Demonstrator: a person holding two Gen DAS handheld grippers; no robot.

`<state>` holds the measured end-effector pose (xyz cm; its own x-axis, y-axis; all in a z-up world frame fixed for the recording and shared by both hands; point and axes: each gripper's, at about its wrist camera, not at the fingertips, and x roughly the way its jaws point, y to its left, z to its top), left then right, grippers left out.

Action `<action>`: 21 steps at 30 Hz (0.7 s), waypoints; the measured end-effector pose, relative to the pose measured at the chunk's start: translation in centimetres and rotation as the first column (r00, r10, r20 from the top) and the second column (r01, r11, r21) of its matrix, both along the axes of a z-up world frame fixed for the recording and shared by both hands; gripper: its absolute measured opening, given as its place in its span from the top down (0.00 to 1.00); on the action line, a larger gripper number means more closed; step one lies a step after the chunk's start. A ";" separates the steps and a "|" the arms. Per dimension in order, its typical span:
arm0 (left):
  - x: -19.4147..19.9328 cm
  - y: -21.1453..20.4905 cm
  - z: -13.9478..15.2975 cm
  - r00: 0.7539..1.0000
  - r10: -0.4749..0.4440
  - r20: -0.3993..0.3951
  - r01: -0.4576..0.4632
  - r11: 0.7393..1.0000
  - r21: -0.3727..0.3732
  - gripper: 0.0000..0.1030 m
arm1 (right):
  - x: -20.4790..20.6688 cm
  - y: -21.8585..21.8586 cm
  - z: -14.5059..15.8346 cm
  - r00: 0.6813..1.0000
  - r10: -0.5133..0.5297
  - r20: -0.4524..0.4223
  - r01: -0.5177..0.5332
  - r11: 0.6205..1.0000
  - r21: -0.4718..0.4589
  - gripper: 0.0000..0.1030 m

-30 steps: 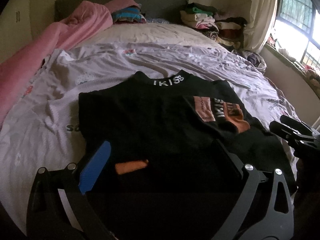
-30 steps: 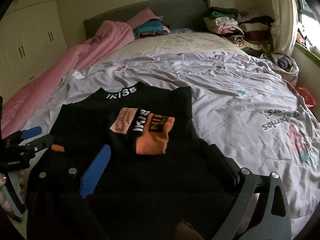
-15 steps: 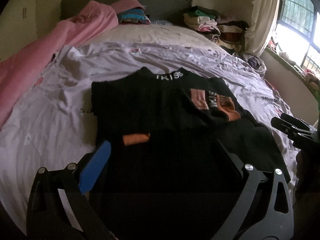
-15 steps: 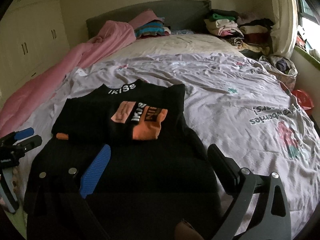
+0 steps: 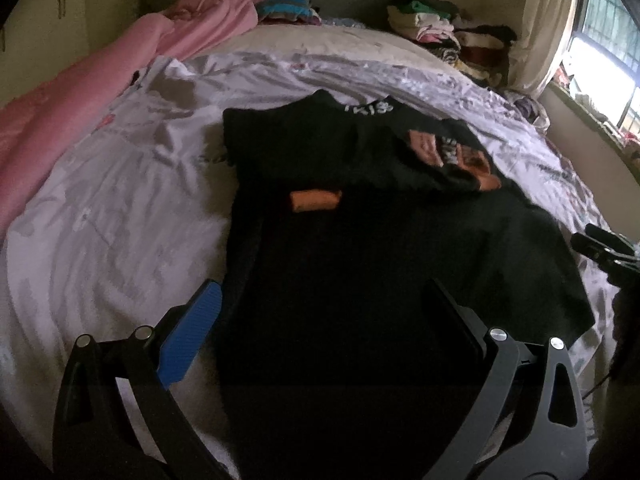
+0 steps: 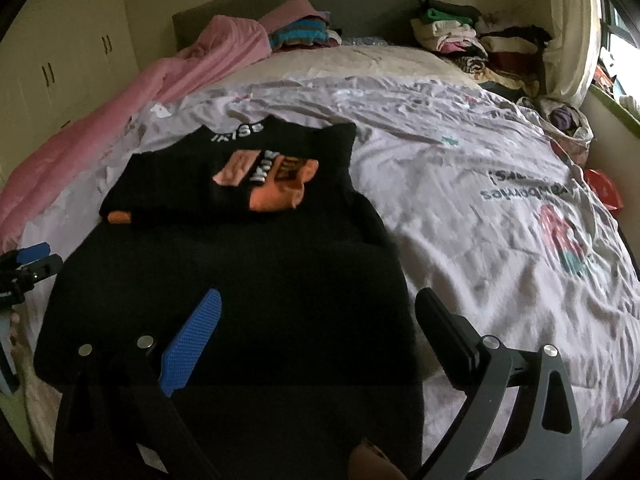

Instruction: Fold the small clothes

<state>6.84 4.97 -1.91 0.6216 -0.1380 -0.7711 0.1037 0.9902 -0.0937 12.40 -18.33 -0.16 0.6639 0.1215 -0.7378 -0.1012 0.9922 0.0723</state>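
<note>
A black sweater [image 5: 360, 240] lies flat on the pale lilac bedsheet [image 5: 120, 220], its collar toward the headboard and its hem toward the cameras, with both sleeves folded in across the chest — the orange cuff [image 5: 316, 200] of one rests near the middle, while the other sleeve shows an orange and white printed patch [image 6: 268, 180]. White lettering runs along the collar [image 6: 240, 130]. The left gripper [image 5: 320, 320] hangs above the hem end of the garment with its fingers spread wide and nothing between them; its blue pad [image 5: 190, 336] sits over the sweater's left edge. The right gripper [image 6: 316, 328] is likewise spread and empty, poised over the sweater's near right portion, its dark finger [image 6: 444, 328] out over the sheet just beside the cloth. In the right wrist view the left gripper shows at the far left edge, beside the sweater. A pink quilt [image 6: 120, 120] runs along the bed's left side — folded clothes [image 6: 472, 40] are stacked by the headboard [image 6: 360, 4].
</note>
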 end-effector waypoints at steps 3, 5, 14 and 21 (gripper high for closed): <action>-0.8 0.1 -0.4 1.000 0.000 -0.011 0.000 1.000 0.007 0.09 | -0.7 -0.4 -0.4 1.000 -0.006 -0.012 0.006 1.000 -0.004 0.06; -1.4 0.2 -0.6 1.000 -0.003 -0.018 0.003 1.000 0.013 0.09 | -1.2 -0.7 -0.7 1.000 -0.007 -0.022 0.007 1.000 -0.003 0.06; -3.5 1.1 -0.9 0.999 0.021 -0.036 -0.020 1.000 0.020 0.09 | -3.1 -1.8 -1.5 0.999 -0.005 -0.046 0.004 1.000 -0.017 0.06; -4.9 1.6 -1.2 0.998 0.025 -0.060 -0.025 1.000 0.005 0.09 | -4.2 -2.4 -1.9 0.998 0.005 -0.068 -0.007 1.000 -0.019 0.06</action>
